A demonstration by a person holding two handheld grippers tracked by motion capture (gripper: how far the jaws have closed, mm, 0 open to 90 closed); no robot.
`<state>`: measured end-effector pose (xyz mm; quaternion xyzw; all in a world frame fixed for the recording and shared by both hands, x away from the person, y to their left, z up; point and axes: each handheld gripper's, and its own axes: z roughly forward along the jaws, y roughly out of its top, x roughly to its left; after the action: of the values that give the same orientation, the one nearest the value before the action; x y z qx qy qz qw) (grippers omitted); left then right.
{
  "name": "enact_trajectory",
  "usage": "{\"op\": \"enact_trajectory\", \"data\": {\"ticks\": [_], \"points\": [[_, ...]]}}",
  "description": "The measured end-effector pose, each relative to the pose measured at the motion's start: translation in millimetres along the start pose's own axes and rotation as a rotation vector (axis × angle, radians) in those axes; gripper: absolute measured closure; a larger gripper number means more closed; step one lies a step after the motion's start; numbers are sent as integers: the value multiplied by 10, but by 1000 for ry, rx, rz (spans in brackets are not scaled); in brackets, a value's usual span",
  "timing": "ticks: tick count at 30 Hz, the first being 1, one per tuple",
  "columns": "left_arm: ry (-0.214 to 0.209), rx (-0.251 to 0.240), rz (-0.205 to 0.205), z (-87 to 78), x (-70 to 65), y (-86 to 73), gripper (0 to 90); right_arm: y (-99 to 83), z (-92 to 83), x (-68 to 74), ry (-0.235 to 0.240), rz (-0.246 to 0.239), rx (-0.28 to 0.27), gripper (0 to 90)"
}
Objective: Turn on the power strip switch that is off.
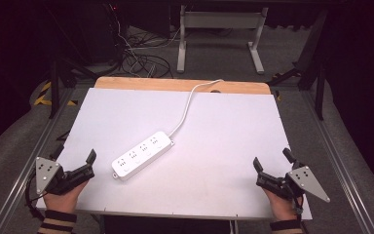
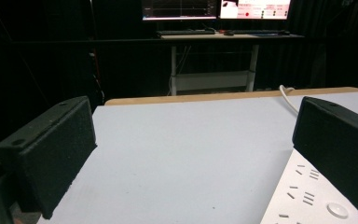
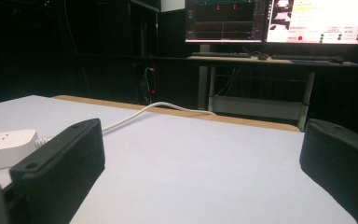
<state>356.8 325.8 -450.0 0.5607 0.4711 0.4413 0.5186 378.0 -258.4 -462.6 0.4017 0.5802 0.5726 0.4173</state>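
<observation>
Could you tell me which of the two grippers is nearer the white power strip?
The left gripper; the power strip lies just beside it, far from the right gripper.

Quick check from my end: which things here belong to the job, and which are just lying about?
Belongs to the job:
- white power strip with its white cord
- left claw, open
- right claw, open

Just around:
- white table board
- monitors and keyboard on the far desk
- floor cables
</observation>
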Motion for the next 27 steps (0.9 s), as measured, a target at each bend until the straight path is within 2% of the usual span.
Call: {"op": "enact_trajectory", "data": {"ticks": [6, 15, 27], "points": [[3, 4, 5, 4, 0, 0, 1, 4, -4, 0, 1, 3, -2, 4], [-1, -2, -10, 6, 8, 5, 1, 7, -18, -5, -3, 1, -7, 3], [-25, 3, -17, 16, -8, 13, 2, 7, -26, -7, 0, 2, -6, 4]]}}
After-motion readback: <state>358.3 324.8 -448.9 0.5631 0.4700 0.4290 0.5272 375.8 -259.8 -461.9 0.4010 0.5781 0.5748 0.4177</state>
